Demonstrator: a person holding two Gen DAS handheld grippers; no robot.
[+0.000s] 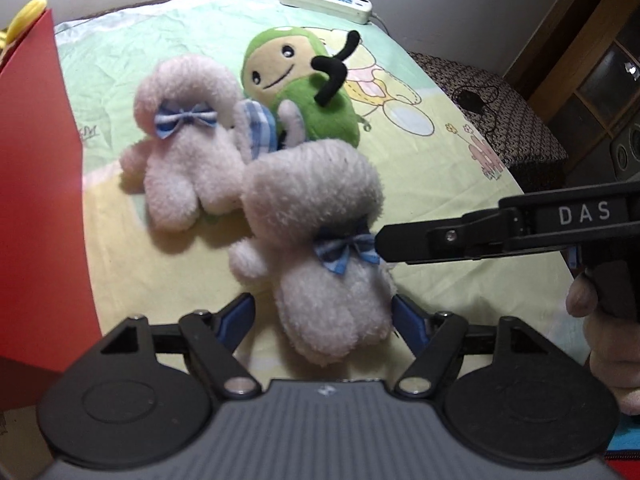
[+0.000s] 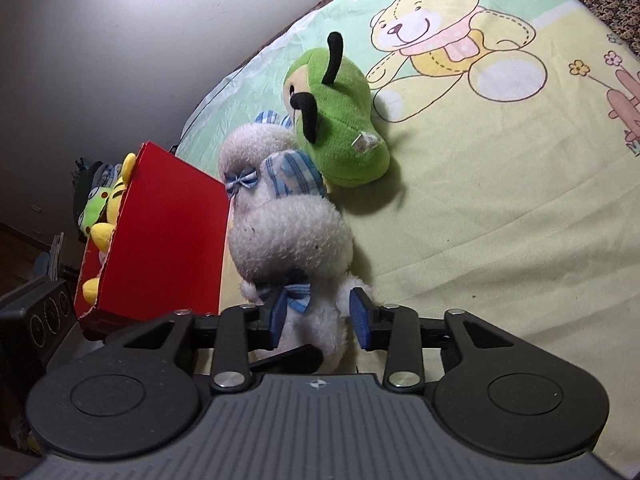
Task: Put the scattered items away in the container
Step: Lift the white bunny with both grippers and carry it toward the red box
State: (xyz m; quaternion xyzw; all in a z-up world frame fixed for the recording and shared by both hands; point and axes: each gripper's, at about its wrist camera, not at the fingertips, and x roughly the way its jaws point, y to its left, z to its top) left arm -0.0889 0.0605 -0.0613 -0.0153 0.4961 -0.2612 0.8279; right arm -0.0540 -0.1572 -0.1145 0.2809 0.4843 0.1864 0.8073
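Two white fluffy plush toys with blue bow ties and a green plush toy lie on the bed sheet. The near white plush lies between the fingers of my left gripper, which is open around its lower body. My right gripper straddles the same plush at its chest; its blue pads touch the fur at both sides. It reaches in from the right in the left wrist view. The far white plush lies beside the red box.
The red box stands at the left bed edge and holds yellow and green plush toys. A white power strip lies at the bed's far edge. A dark patterned stool stands to the right of the bed.
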